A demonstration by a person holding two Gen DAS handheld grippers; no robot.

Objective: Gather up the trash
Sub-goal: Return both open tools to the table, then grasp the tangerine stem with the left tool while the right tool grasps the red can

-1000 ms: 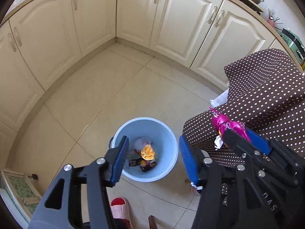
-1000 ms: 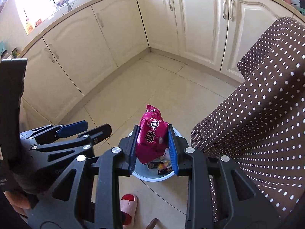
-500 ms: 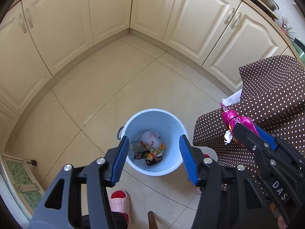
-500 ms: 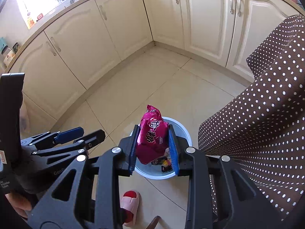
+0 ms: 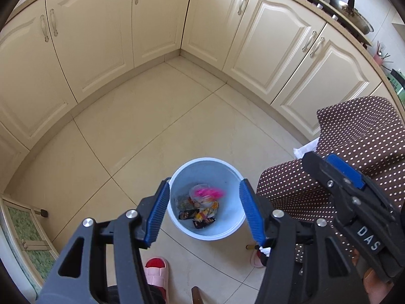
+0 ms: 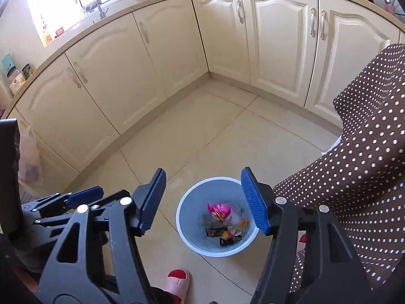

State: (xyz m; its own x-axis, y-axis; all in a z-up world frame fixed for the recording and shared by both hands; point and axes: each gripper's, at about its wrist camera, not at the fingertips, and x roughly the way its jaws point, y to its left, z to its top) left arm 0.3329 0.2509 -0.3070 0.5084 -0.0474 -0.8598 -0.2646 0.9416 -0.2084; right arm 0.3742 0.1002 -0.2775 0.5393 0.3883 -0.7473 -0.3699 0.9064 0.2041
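Below both spread pairs of fingers, at 6 o'clock in the round light-blue plastic bin [image 6: 188,238], lies the crumpled pink foil snack wrapper [image 6: 219,209]. Right gripper [image 6: 203,201], which clamped it half a second ago, now gapes empty; left gripper [image 5: 204,214] stays wide apart.

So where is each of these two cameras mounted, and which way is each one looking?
Left wrist: sits on the left gripper, looking down along its open fingers at the blue bin on the floor; the right gripper and the person's pink slipper show.
Right wrist: sits on the right gripper, also aimed down at the bin; the left gripper shows at lower left.
Shared: the bin, the pink wrapper inside it, the polka-dot cloth and the cream cabinets.
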